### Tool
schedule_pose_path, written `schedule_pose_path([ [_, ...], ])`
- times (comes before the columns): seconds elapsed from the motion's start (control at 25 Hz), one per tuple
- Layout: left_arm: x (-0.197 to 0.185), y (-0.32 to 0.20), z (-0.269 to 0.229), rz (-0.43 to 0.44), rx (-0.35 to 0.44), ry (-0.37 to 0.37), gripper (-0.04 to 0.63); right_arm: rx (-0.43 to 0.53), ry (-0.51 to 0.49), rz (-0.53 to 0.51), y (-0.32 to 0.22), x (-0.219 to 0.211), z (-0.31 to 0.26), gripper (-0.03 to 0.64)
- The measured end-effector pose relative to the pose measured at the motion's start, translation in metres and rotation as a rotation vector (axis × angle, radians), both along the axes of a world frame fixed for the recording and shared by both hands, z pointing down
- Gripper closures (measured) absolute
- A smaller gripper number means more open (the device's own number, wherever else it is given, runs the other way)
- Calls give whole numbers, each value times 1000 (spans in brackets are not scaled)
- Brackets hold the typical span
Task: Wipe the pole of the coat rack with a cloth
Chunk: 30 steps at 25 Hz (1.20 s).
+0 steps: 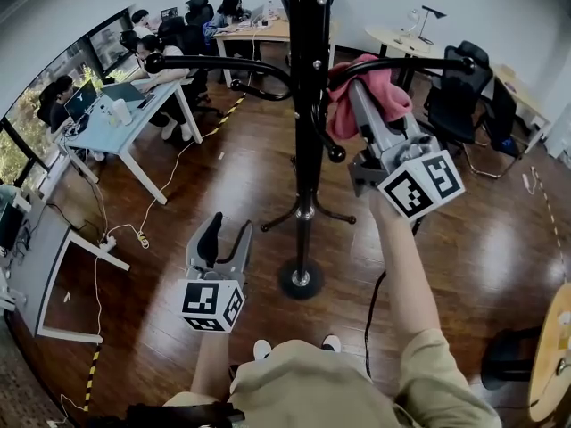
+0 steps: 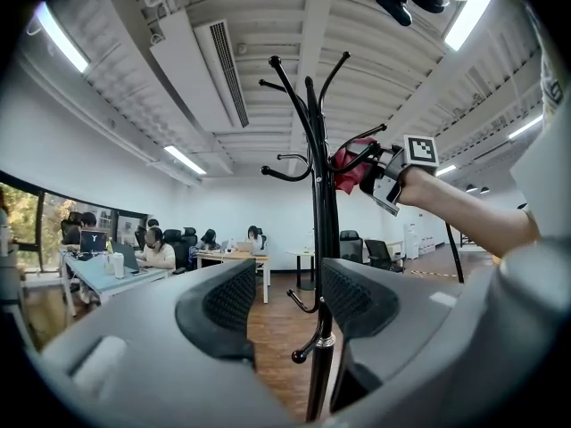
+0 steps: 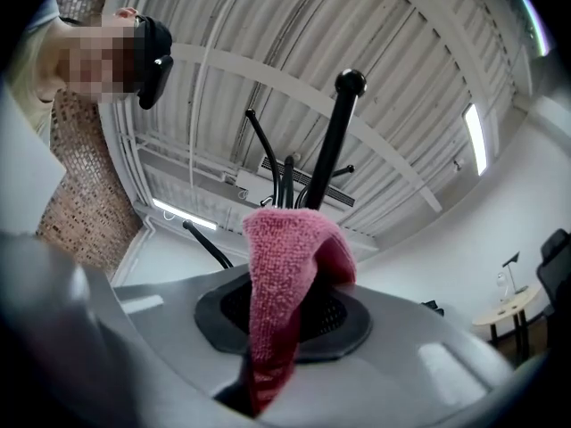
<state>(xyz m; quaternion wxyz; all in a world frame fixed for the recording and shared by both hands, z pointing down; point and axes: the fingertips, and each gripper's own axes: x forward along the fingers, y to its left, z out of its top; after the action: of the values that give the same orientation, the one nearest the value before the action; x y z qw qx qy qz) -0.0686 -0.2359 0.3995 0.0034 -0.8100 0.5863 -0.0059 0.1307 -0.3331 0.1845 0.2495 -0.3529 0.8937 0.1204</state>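
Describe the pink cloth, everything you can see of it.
The pink cloth looks like soft looped terry or microfibre. It is folded over and bunched, and one fold stands up past the jaws of the right gripper, which are shut on it. It is held high, just right of the coat rack pole, under a curved black hook arm. Only the gripper clearly touches it; whether it touches the pole or the arm can't be told.
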Motion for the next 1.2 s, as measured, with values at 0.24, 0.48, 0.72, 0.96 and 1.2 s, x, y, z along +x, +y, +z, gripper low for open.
schedule_pose_path([
  [0.24,0,-1,3,-2,-5,-1,373,-34,27,-18,-11,-21,25,569],
  [0.48,2,-1,5,2,-11,-1,374,-67,80,-4,-15,-31,55,571],
  [0.72,9,-3,6,19,-15,2,373,-36,116,65,-13,-32,71,571],
  [0.96,16,-2,7,36,-14,5,373,-120,202,130,-17,-36,120,572],
  [1.2,40,-3,12,100,-6,12,373,-270,354,172,-26,-33,193,574],
])
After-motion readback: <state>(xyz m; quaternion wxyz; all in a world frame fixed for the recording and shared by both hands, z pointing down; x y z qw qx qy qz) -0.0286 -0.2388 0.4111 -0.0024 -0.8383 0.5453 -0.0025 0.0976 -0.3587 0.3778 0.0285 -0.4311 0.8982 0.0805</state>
